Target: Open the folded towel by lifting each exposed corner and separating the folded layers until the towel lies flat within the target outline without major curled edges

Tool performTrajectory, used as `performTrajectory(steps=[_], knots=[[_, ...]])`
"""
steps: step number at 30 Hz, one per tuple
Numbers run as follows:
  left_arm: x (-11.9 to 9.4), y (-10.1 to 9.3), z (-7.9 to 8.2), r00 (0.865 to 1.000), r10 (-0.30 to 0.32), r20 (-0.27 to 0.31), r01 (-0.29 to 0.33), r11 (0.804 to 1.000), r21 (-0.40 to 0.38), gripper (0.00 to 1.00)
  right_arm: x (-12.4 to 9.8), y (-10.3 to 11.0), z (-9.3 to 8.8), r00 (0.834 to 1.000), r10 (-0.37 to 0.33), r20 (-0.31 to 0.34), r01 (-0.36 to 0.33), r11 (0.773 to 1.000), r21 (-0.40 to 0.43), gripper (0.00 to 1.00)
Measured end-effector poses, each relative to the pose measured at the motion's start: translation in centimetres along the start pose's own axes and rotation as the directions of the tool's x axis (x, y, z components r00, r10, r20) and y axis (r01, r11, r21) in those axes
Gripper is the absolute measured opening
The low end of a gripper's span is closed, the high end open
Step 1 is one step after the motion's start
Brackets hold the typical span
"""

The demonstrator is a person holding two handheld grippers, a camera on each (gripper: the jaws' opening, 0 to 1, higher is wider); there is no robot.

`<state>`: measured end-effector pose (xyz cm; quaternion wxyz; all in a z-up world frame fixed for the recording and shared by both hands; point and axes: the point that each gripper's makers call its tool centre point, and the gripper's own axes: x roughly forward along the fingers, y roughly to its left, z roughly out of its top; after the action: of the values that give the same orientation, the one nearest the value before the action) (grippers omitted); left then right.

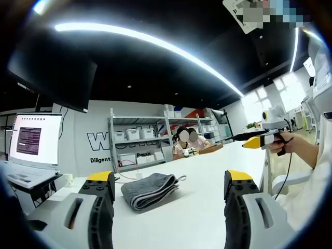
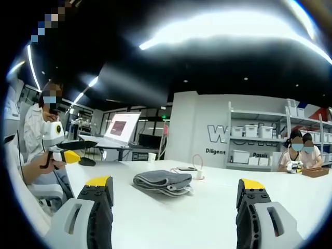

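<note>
A folded grey towel [image 1: 150,190] lies on the white table [image 1: 207,218], its stacked layers showing along the near edge. My left gripper [image 1: 169,177] hovers short of it, open, with nothing between its yellow-tipped jaws. In the right gripper view the same towel [image 2: 163,182] rests ahead of my right gripper [image 2: 175,183], also open and holding nothing. Each gripper shows in the other's view, held up off the table in a hand: the right gripper [image 1: 255,140] at the right, the left gripper [image 2: 72,151] at the left. No target outline is visible on the table.
A white charger with a cable [image 1: 139,175] sits just behind the towel. A lit screen [image 1: 36,139] stands at one end of the table. Shelves with white bins [image 1: 140,136] line the back wall. Two people [image 1: 187,143] sit at the far end.
</note>
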<state>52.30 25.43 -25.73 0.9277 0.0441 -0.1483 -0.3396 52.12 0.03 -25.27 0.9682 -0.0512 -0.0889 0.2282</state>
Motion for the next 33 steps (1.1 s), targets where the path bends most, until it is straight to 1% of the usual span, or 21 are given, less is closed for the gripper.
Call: performTrajectory(steps=[8,16,18,19,21,24,29,33], knots=[[0.0,-0.1,-0.1,1.000,-0.004,-0.005,0.004,1.000,-0.001,0.85,0.0,-0.1,0.1,1.000,-0.008,0.004,0.008,1.000,0.001,0.99],[0.3,-0.2,-0.2,1.000,-0.012,-0.012,0.012,1.000,0.002,0.86,0.2,0.3,-0.1,1.000,0.007,-0.001,-0.007,1.000,0.003,0.99],[0.5,-0.3,0.2,1.000,-0.019,-0.006,0.019,1.000,0.011,0.86,0.3,0.3,-0.3,1.000,0.010,-0.008,-0.010,1.000,0.008,0.99],[0.5,-0.3,0.7,1.000,-0.017,0.008,0.017,1.000,0.020,0.86,0.3,0.4,-0.4,1.000,0.013,-0.010,-0.012,1.000,0.010,0.99],[0.5,-0.4,1.1,1.000,-0.023,0.015,0.023,0.999,0.029,0.84,0.3,0.4,-0.4,1.000,0.012,-0.010,-0.012,1.000,0.008,0.99],[0.6,-0.2,1.3,1.000,-0.025,0.011,0.025,1.000,0.014,0.84,0.3,0.5,-0.4,1.000,0.015,-0.010,-0.014,1.000,0.004,0.99],[0.6,0.1,1.4,1.000,-0.011,0.012,0.010,0.999,0.032,0.87,0.3,0.5,-0.4,1.000,0.014,-0.010,-0.014,1.000,0.005,0.99],[1.1,0.0,1.8,1.000,-0.014,0.015,0.013,0.999,0.051,0.88,0.3,0.6,-0.3,1.000,0.015,-0.008,-0.015,1.000,0.004,0.99]])
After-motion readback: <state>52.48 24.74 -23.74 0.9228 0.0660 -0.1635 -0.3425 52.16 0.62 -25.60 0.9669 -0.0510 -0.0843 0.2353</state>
